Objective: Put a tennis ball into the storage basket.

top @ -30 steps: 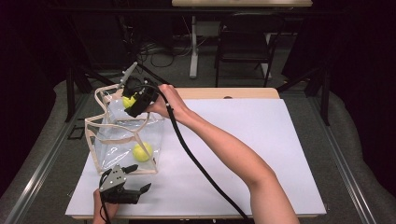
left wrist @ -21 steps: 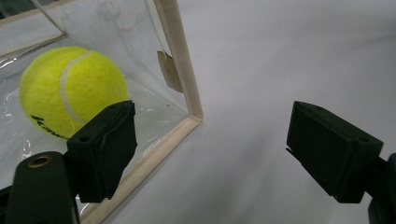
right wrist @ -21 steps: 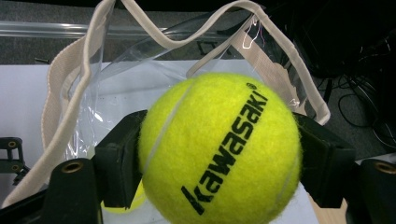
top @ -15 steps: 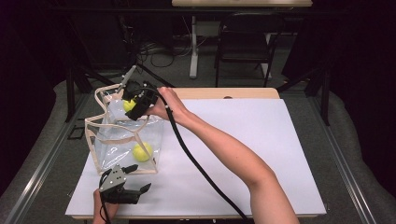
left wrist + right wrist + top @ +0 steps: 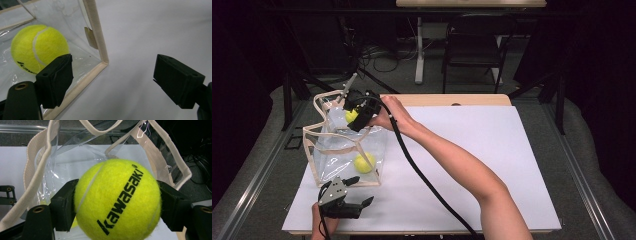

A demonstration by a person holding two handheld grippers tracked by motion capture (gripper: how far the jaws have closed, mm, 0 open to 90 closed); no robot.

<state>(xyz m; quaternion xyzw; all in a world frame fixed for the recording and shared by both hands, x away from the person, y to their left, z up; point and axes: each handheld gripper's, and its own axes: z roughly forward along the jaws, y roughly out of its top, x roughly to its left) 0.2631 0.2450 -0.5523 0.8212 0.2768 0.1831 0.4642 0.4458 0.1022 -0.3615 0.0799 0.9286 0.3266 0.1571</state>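
A clear plastic bag (image 5: pixel 328 150) with cream fabric trim stands open at the left of the white table. One yellow tennis ball (image 5: pixel 364 162) lies on its bottom. Over the bag's mouth my right gripper (image 5: pixel 355 115) is shut on a second tennis ball (image 5: pixel 350 116). In the right gripper view that ball (image 5: pixel 117 200) reads KAWASAKI and sits between both pads, with the bag's rim (image 5: pixel 37 170) behind it. My left gripper (image 5: pixel 361 190) stands open near the table's front edge. Its jaws (image 5: pixel 112 75) straddle the bag's front corner (image 5: pixel 100 60), and the inner ball (image 5: pixel 40 48) shows through the plastic.
A white mat (image 5: pixel 492 150) covers the table, bare to the right of the forearm. The right gripper's black cable (image 5: pixel 427 182) trails across it toward the front edge. A chair (image 5: pixel 472 50) and stand legs are in the dark beyond the far edge.
The right gripper with its ball has dipped slightly toward the bag's mouth. The left gripper and the ball inside the bag have not moved.
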